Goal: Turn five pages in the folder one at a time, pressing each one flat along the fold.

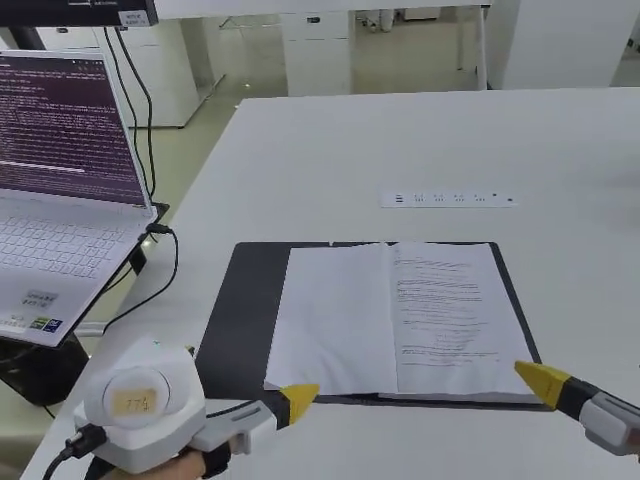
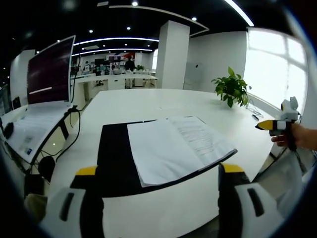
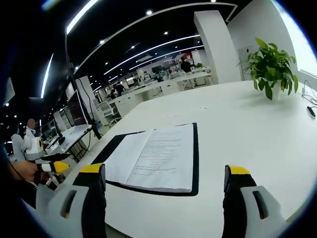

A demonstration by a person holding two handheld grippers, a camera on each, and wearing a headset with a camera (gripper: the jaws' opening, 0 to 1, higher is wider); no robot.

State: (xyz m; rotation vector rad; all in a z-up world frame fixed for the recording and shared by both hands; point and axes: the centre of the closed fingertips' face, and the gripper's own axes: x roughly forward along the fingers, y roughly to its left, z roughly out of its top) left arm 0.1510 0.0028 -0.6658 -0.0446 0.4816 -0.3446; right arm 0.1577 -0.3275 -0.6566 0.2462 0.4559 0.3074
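On the white table point(image 1: 330, 140), the black folder point(image 1: 240, 300) lies open and flat, its white paper pages point(image 1: 330, 320) blank on the left and printed on the right. Near its nearest edge hover the left tongs point(image 2: 158, 170) and right tongs point(image 3: 166, 170), each with jaws spread wide and holding nothing. A white laptop point(image 1: 50, 250) sits to the left.

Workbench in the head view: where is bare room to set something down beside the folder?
Free: the broad stretch of workbench beyond the power strip, and the area right of the folder. Narrower: the band between power strip and folder. Crowded: the left side, with the laptop and its cable.
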